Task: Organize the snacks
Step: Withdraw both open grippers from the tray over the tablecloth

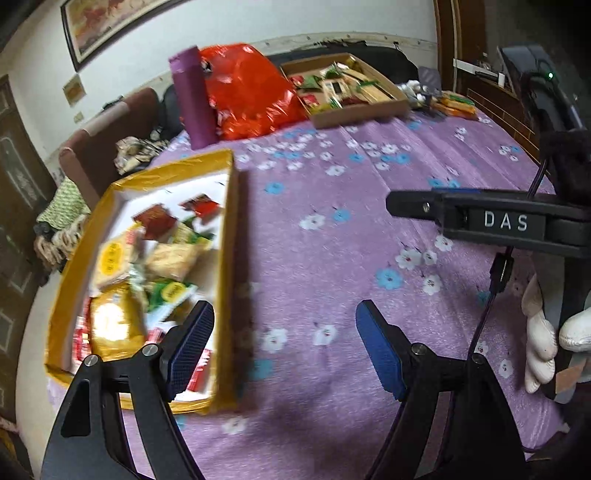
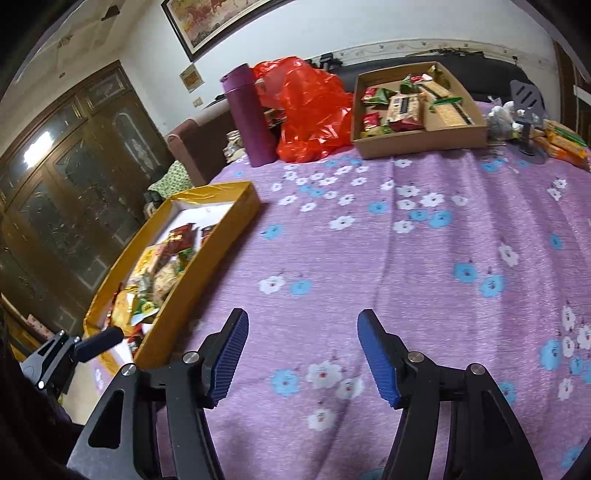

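White-gloved hand [image 1: 543,343] only in left view; cabinet [image 2: 66,177] only in right

Ahead of the gripper, a purple flowered cloth [image 2: 424,258] covers the desk. Beyond hangs a framed painting [image 2: 207,22] on the white wall [image 2: 147,74]; a dark wooden cabinet [image 2: 66,177] stands left, beside a brown sofa [image 1: 110,136].

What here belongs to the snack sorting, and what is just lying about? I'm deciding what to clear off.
Part of the job:
- gold box of snack packets
- brown cardboard tray of snacks
- loose packets at the far right

Just lying about:
- purple bottle
- red plastic bag, contents unclear
- small stand
- flowered purple cloth
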Demonstrator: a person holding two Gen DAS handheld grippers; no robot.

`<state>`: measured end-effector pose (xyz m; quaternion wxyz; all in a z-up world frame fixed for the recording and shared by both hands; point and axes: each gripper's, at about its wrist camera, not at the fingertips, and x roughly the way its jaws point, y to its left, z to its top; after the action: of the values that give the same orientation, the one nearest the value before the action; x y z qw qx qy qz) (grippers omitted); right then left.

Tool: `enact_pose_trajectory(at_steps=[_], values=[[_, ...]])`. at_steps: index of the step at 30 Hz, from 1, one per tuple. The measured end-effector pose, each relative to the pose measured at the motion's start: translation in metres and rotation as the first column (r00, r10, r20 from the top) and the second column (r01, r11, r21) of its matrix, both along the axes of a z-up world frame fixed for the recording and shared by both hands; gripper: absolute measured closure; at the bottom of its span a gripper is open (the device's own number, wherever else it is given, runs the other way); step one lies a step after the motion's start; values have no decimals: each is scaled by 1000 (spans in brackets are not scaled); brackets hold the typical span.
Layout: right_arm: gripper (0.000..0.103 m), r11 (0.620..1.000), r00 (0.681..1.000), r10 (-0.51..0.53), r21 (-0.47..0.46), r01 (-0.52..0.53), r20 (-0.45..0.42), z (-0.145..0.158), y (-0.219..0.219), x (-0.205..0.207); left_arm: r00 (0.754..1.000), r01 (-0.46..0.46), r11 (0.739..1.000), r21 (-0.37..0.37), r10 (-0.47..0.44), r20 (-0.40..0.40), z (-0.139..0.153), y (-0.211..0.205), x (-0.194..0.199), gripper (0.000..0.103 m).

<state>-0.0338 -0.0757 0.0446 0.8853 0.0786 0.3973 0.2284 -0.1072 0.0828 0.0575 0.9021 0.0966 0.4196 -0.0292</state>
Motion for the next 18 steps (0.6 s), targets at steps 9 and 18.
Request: enact_pose_trajectory(at_steps=[9,18], values=[[33,994,998,-59,-91,61,24,-11,-5,8,999,8,999,-48,-11,-52,-19,-7,17,23],[32,987,989,-138,-95,133,-56,-29,-23,23,996,31,996,-84,-38,-82,-27,-24,44,23]])
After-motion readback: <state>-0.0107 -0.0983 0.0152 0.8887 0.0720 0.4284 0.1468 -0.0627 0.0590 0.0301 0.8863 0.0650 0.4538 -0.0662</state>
